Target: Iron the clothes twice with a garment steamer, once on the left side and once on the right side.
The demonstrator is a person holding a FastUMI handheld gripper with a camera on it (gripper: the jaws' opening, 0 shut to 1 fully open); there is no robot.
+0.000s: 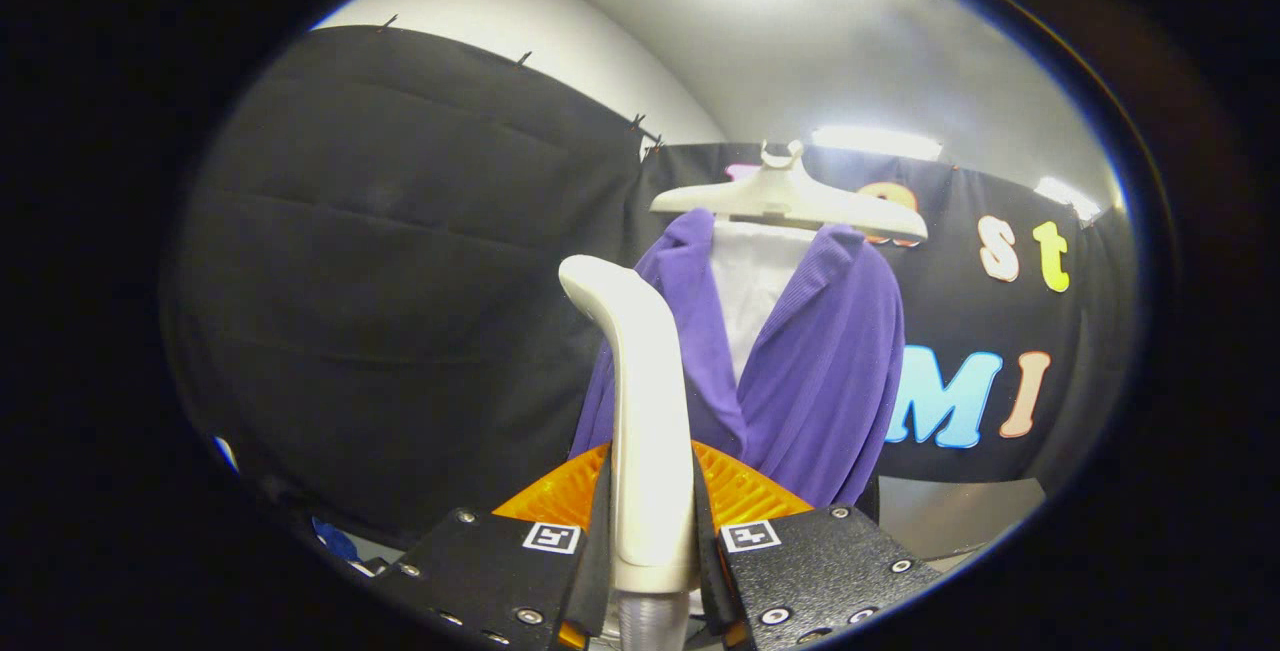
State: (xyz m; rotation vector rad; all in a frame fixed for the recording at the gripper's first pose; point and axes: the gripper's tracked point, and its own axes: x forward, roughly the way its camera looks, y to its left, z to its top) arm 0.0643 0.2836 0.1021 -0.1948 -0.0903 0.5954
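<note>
A white garment steamer [645,411] stands upright between my fingers, its curved head rising above them. My gripper [652,521] is shut on the steamer's handle, both fingers pressing its sides. Beyond the steamer hangs a purple cardigan [820,361] on a cream hanger [790,199], open at the front over a white backing [750,281]. The steamer head is in front of the cardigan's left half and covers part of it. I cannot tell whether the head touches the cloth.
Black cloth walls [400,281] close the booth behind and to the left of the garment. A pale ceiling with bright lamps [875,141] runs overhead. A grey surface [950,511] lies below the cardigan on the right.
</note>
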